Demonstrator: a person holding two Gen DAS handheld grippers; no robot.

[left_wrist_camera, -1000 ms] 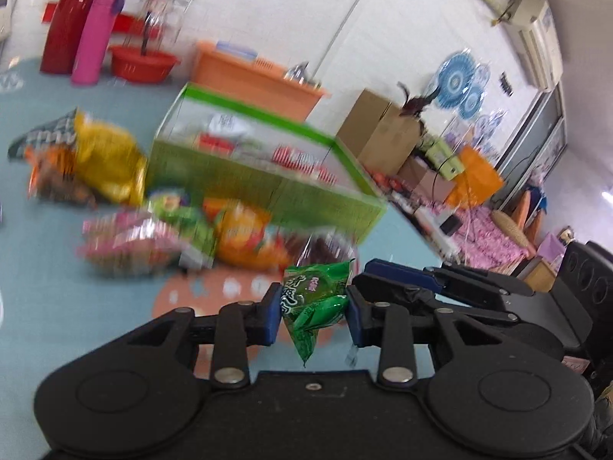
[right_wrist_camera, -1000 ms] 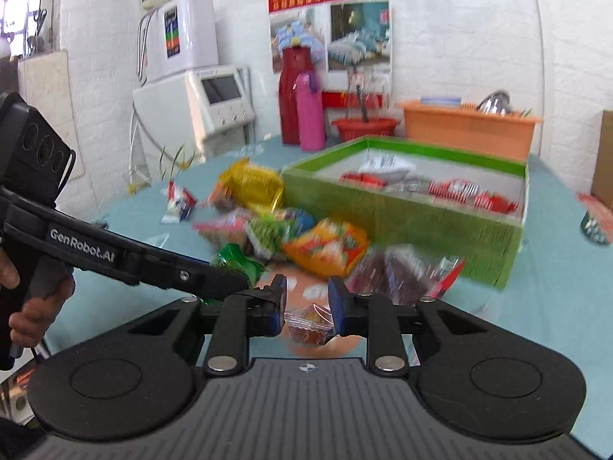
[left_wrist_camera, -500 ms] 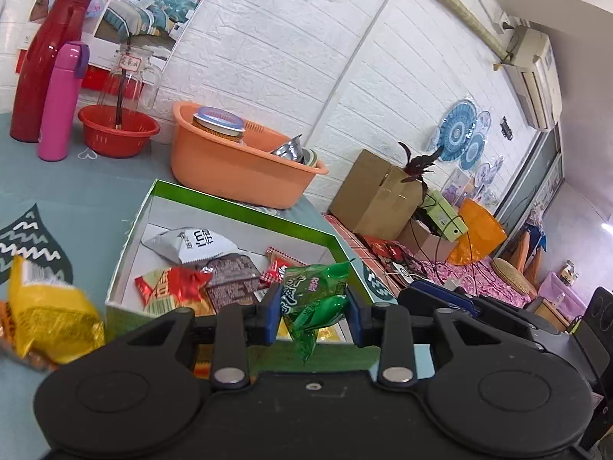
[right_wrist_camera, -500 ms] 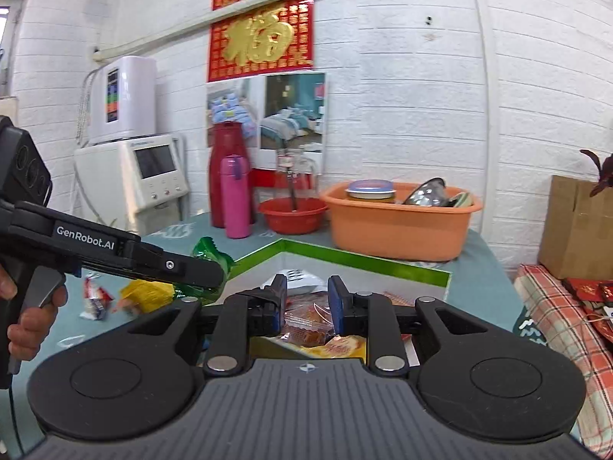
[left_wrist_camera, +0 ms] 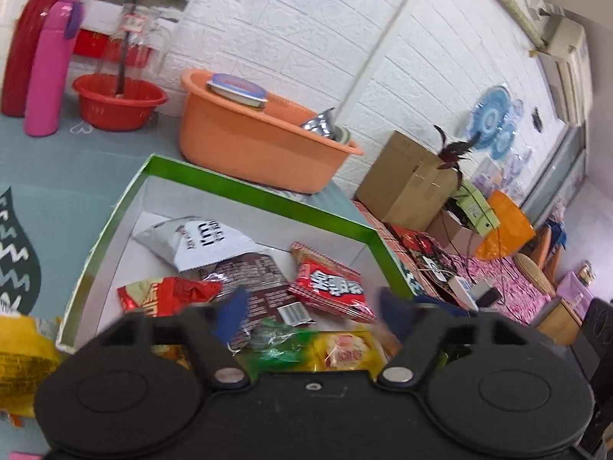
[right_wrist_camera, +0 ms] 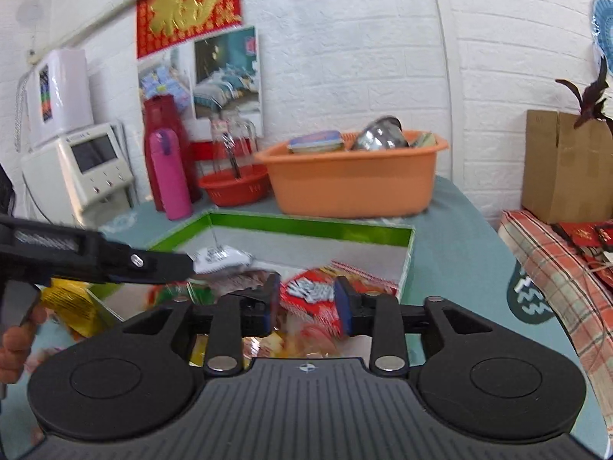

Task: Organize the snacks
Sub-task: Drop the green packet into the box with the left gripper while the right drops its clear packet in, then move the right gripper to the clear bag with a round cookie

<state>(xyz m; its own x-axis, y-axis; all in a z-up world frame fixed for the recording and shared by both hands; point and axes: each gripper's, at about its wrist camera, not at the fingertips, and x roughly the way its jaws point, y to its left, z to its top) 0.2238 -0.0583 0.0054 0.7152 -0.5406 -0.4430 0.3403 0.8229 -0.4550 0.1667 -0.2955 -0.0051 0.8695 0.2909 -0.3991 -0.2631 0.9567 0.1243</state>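
Both grippers hang over the green box [left_wrist_camera: 264, 195] on the desk [left_wrist_camera: 76, 161]. The left gripper [left_wrist_camera: 312, 320] has just opened its fingers wide, and the green snack packet [left_wrist_camera: 279, 349] lies loose below them among the other packets in the box. The right gripper [right_wrist_camera: 306, 303] has also just been opening; its fingers stand apart with nothing pressed between them, above a red packet [right_wrist_camera: 310, 291].

The green packet [left_wrist_camera: 281, 347] is blurred and half hidden below.

Left tool [left_wrist_camera: 310, 316] and right tool [right_wrist_camera: 306, 303], both above the green box [left_wrist_camera: 268, 201], jaws just opened, gripping nothing.
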